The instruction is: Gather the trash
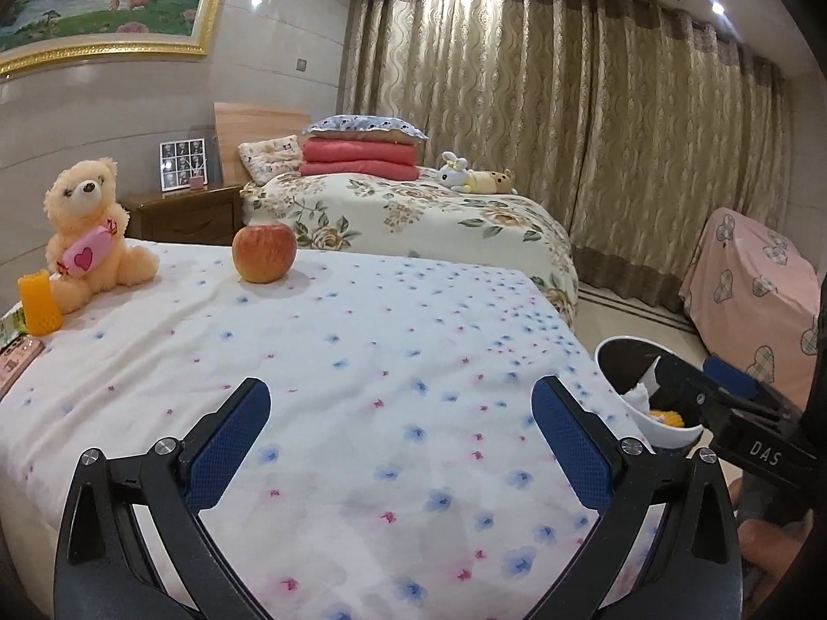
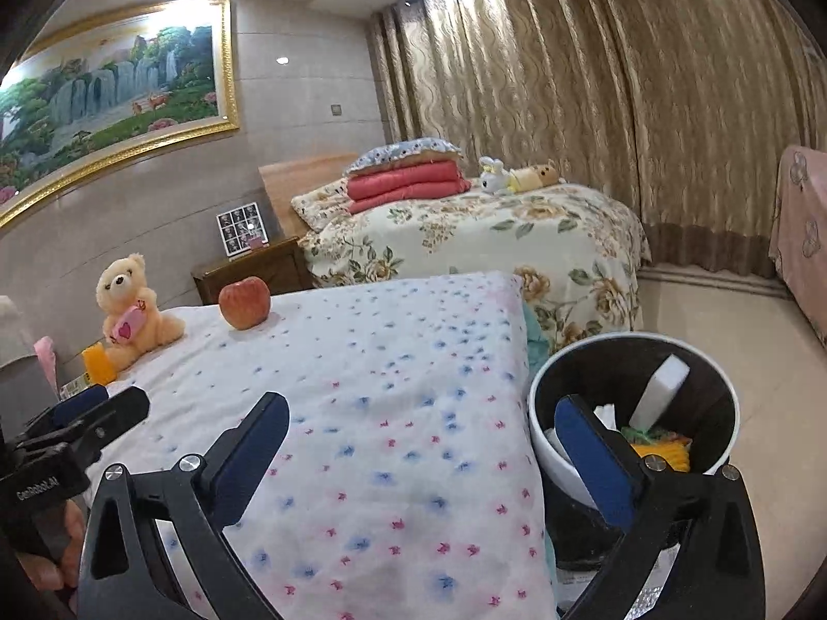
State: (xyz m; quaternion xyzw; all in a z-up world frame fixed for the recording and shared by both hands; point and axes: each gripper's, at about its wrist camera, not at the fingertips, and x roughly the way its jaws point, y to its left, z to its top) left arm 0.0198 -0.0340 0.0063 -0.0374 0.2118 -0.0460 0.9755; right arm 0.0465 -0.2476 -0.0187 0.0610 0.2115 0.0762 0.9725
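Blue-padded left claw [image 1: 400,444] and right claw [image 2: 431,457] wide, empty

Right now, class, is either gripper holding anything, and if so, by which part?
Nothing is held. The left gripper and the right gripper both stand open and empty over the bed, the right one beside the bin.

White letters "DAS" stand on the black body of the right gripper [image 1: 687,387] at four o'clock in the left wrist view, and "GenRobot.AI" stands on the left gripper [image 2: 98,408] at eight o'clock in the right wrist view.
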